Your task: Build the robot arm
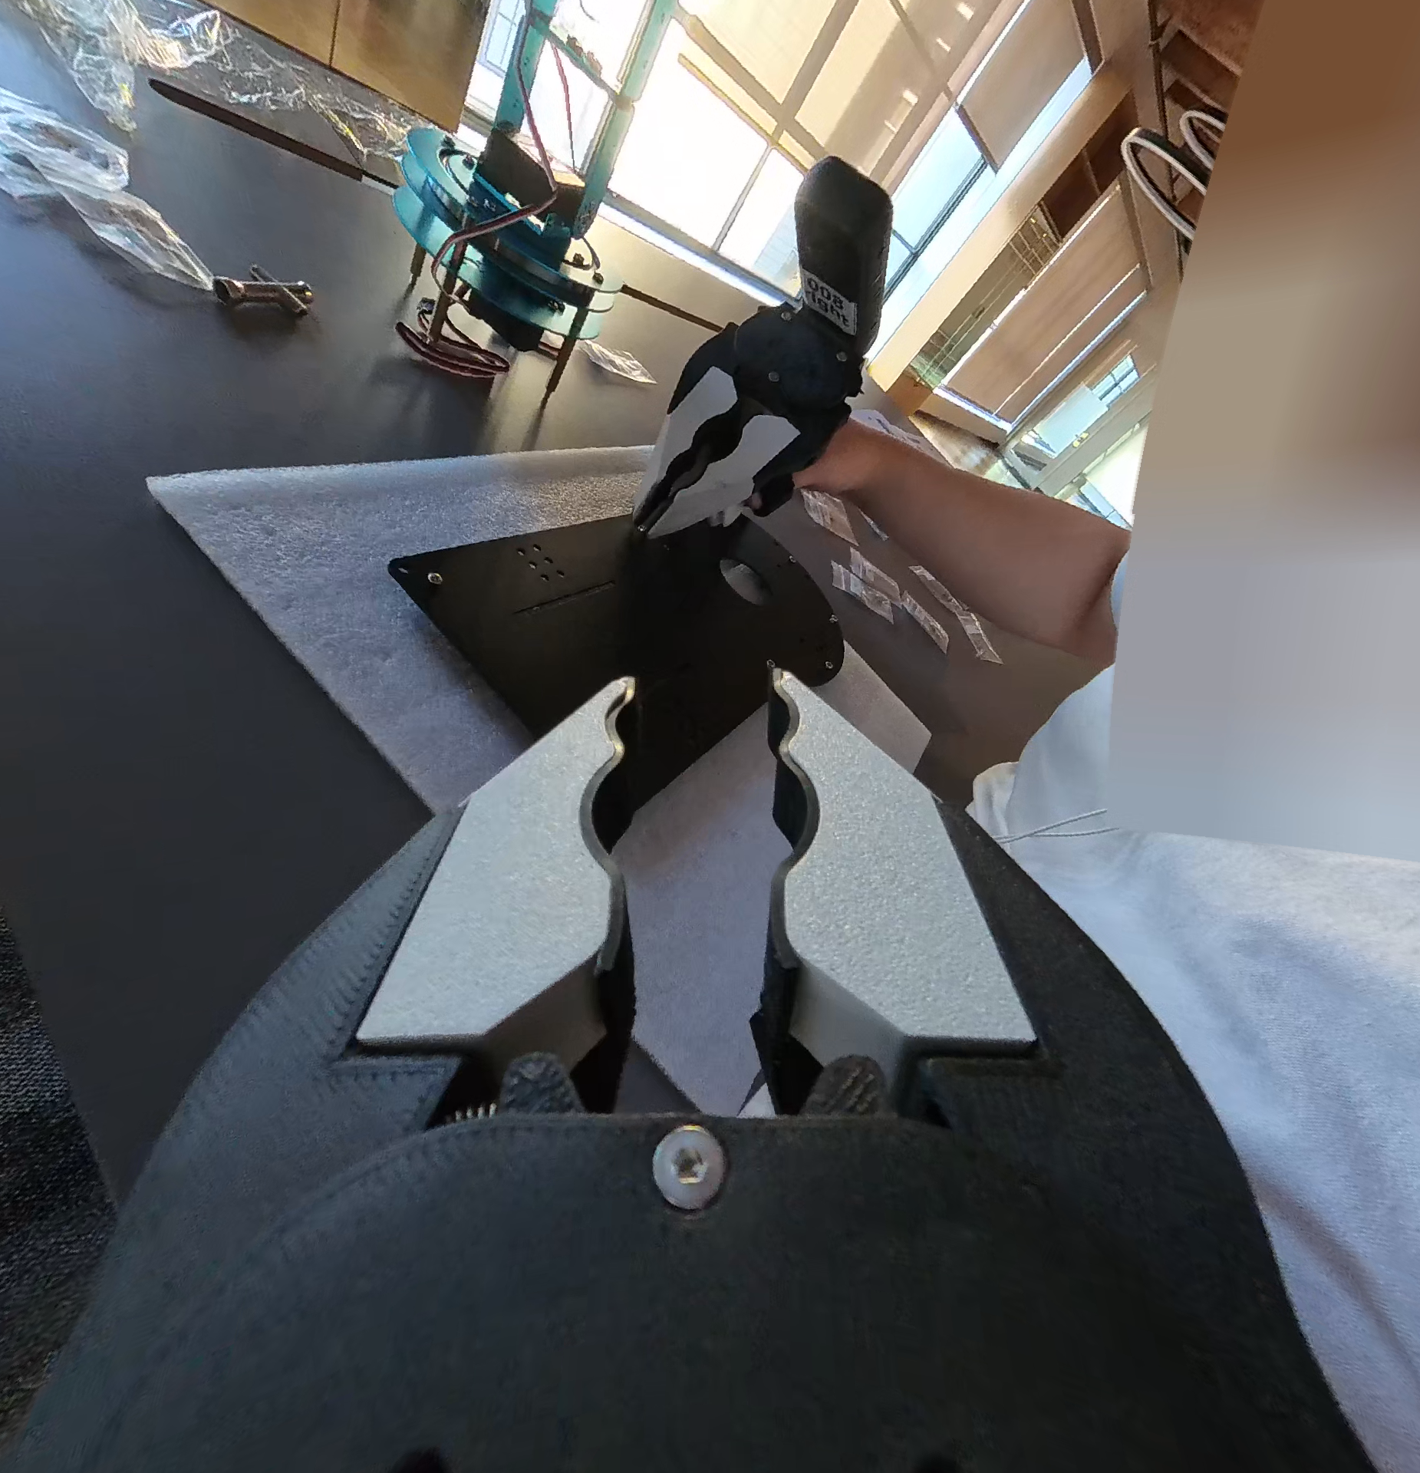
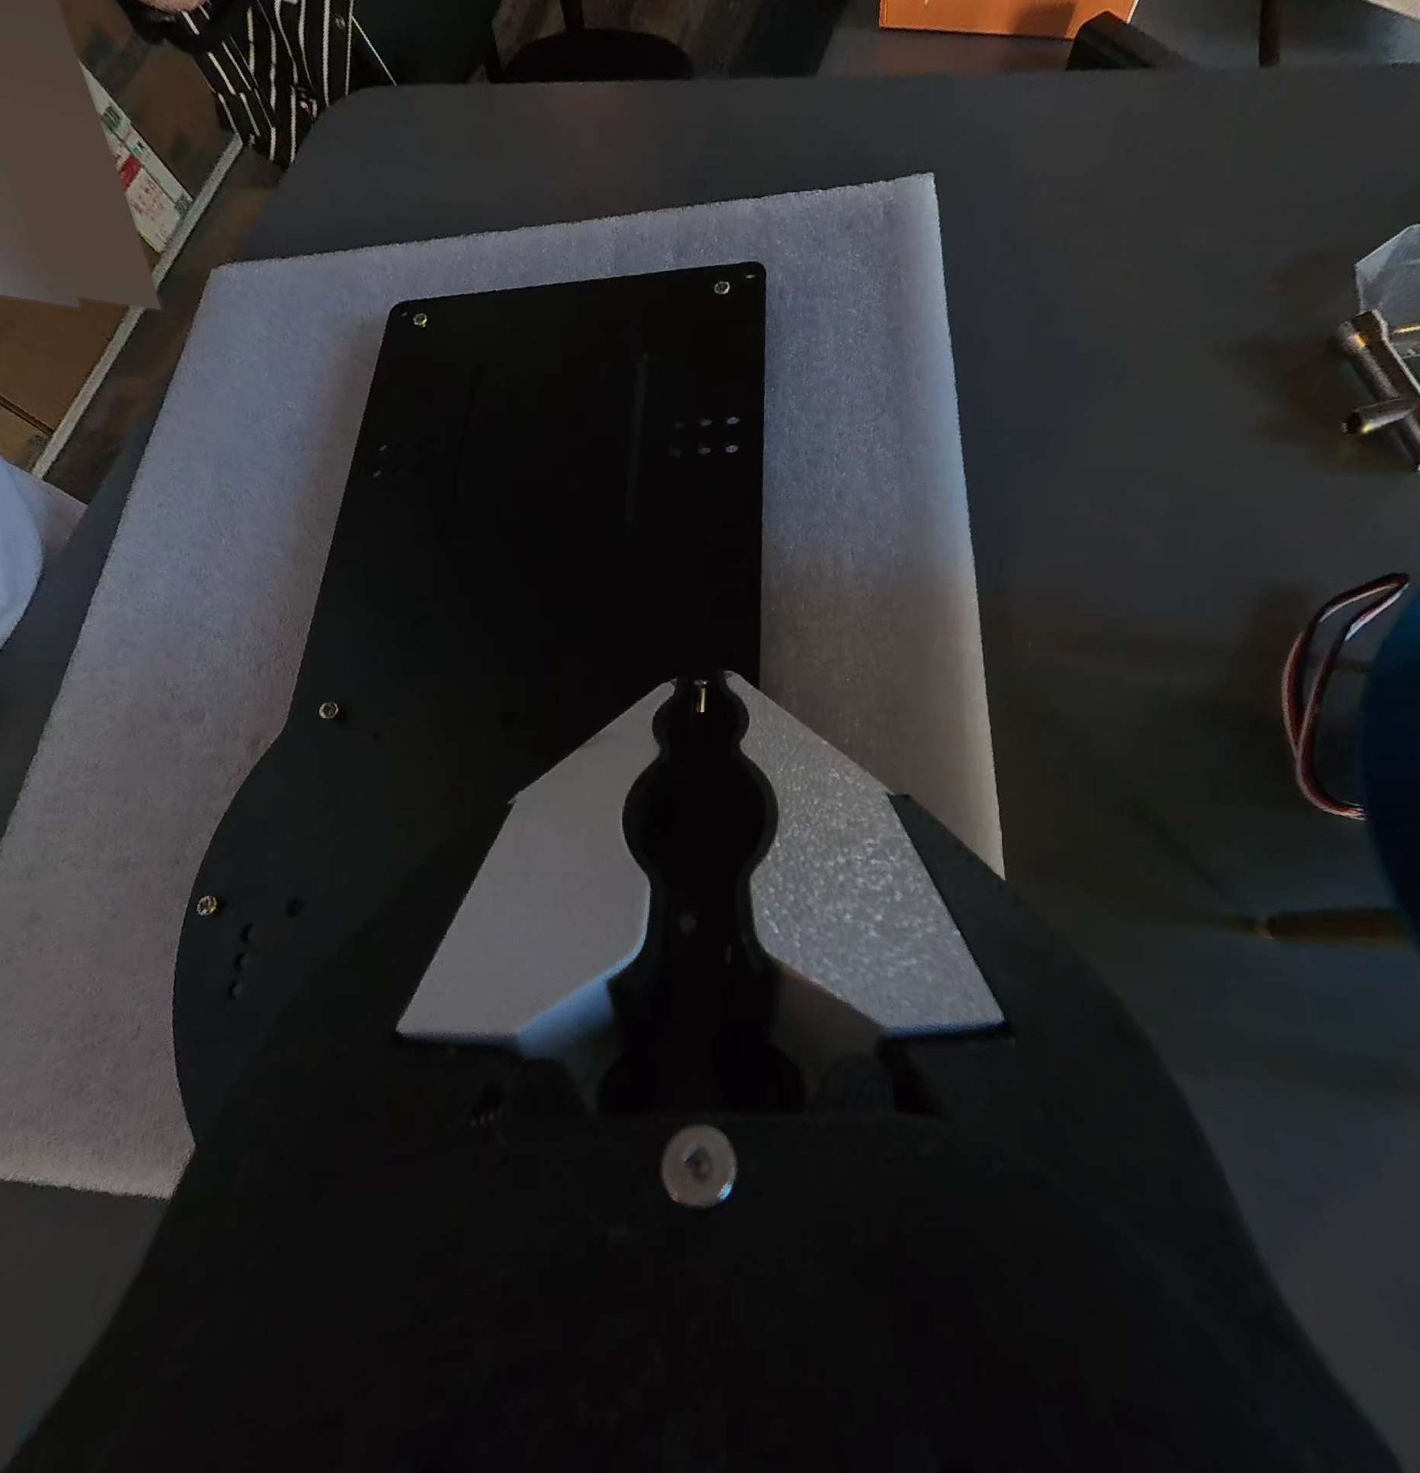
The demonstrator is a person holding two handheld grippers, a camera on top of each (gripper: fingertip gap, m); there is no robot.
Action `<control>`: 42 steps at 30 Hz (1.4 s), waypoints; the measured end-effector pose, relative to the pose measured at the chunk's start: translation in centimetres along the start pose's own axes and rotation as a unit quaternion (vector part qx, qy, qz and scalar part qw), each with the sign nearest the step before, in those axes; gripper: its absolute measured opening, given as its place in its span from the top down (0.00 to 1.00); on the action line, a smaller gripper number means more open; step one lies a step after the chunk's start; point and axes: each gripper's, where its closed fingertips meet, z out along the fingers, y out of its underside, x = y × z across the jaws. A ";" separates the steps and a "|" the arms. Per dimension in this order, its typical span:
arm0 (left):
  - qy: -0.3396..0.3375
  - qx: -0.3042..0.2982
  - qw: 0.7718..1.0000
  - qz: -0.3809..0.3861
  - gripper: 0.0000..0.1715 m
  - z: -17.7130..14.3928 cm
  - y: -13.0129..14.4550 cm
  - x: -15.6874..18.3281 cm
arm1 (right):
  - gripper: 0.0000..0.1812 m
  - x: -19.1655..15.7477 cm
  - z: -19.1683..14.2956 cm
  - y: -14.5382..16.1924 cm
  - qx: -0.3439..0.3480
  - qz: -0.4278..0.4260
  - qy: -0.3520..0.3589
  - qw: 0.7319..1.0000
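Left wrist view looks along the left gripper [image 1: 700,689], whose two pale fingers stand spread apart with nothing between them, hovering above the near corner of a black plate [image 1: 611,614]. Only this view shows the right gripper [image 1: 651,518] from outside: it is held by a bare forearm [image 1: 969,542] and tilts down so its tips meet the far part of the plate. Also seen only here are a teal robot arm model [image 1: 523,231] on a round base, crumpled clear plastic bags [image 1: 69,151] at the far left, and small clear packets [image 1: 906,598] scattered on the table [image 1: 172,359] to the right of the plate. A pair of metal tools [image 1: 264,288] lies on the table between the bags and the model.

The right wrist view looks down the length of the plate [image 2: 563,494]. Here the right gripper [image 2: 700,692] has its fingers closed together on a small brass-coloured screw [image 2: 700,695] pinched at the tips, just above the plate's surface near its right edge.

The plate is flat, matte black, rectangular at the far end and widening to a curved outline nearer the camera. It has small screws at its corners and edge, clusters of tiny holes and thin slots. It lies on a white foam sheet [image 2: 212,478] on the dark table [image 2: 1169,319].
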 end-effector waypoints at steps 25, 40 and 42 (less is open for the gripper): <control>-0.012 -0.002 1.000 0.013 0.83 -0.6 0.1 -0.2 | 0.90 1.3 -20.1 7.8 -0.136 0.047 0.321 0.936; -0.001 -0.045 0.995 0.092 0.89 4.2 -2.1 3.4 | 0.79 -0.4 -37.2 28.8 -0.228 0.322 0.417 0.819; -0.022 -0.053 0.992 0.111 0.92 4.9 -1.7 3.0 | 0.80 0.3 -35.0 25.8 -0.204 0.295 0.407 0.840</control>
